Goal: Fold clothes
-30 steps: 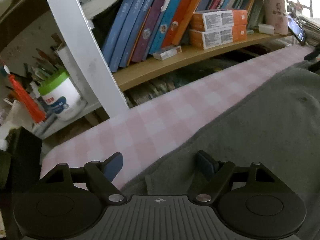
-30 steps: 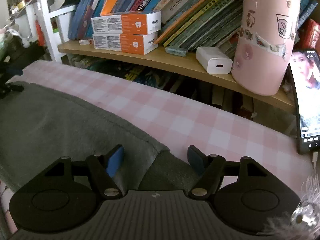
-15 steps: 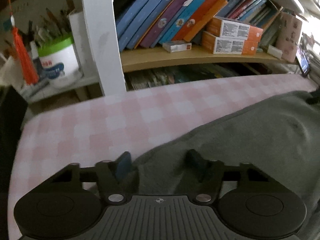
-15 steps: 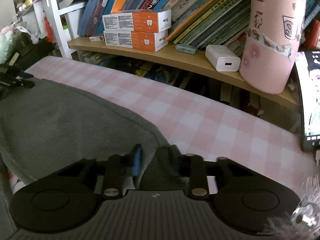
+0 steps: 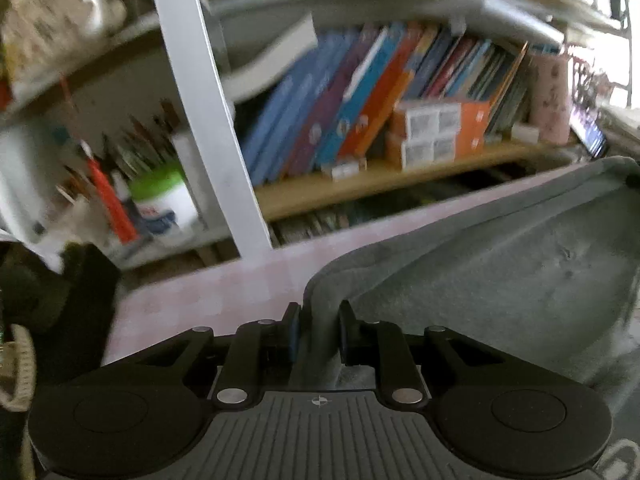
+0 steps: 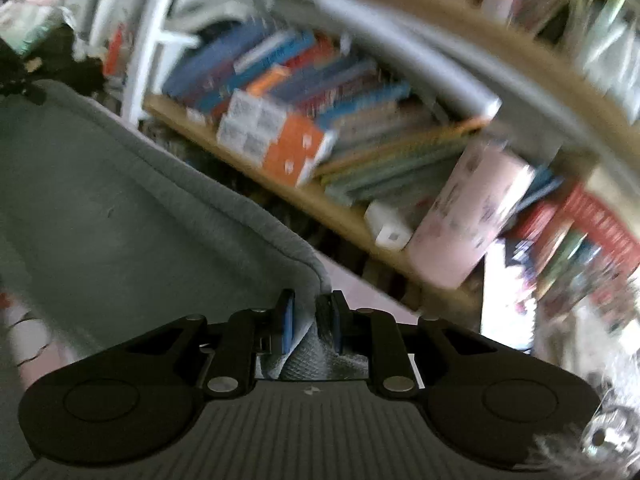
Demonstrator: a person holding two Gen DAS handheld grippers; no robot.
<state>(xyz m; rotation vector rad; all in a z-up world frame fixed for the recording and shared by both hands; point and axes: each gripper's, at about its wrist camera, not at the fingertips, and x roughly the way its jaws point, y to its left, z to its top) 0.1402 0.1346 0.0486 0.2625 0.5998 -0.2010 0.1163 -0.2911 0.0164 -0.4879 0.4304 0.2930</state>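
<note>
**Ana:** Both corners of the grey garment (image 5: 500, 264) have come up off the pink checked bench (image 5: 208, 296) since the earlier frame, when they lay flat and the jaws stood wide on either side of the cloth.

**Ben:** And now? Where's the garment?

**Ana:** It's slung between the two tools, its far edge raised and the rest sagging toward the bench. The left gripper (image 5: 316, 320) has a bunched fold between its jaws, and they are closing on it. The right gripper (image 6: 312, 312) is the same: its jaws are closing, with the hem corner pinched between the blue pads.

**Ben:** What could go wrong?

**Ana:** I'd judge the biggest risk is the cloth slipping. Each grip takes only a thin bite near the edge, and the sagging weight pulls on it. If one hand leads the other, the fold would land skewed. A wide swing could also brush the bookshelf (image 5: 360, 188) just beyond the bench.

**Ben:** What about containers?

**Ana:** The bookshelf holds leaning books (image 5: 360, 96) and two stacked orange boxes (image 5: 440, 132). A pink cylinder (image 6: 468, 216) stands at the shelf's end, but I can't see what's inside it. The green-lidded tub (image 5: 160, 196) is too blurred to tell.
</note>
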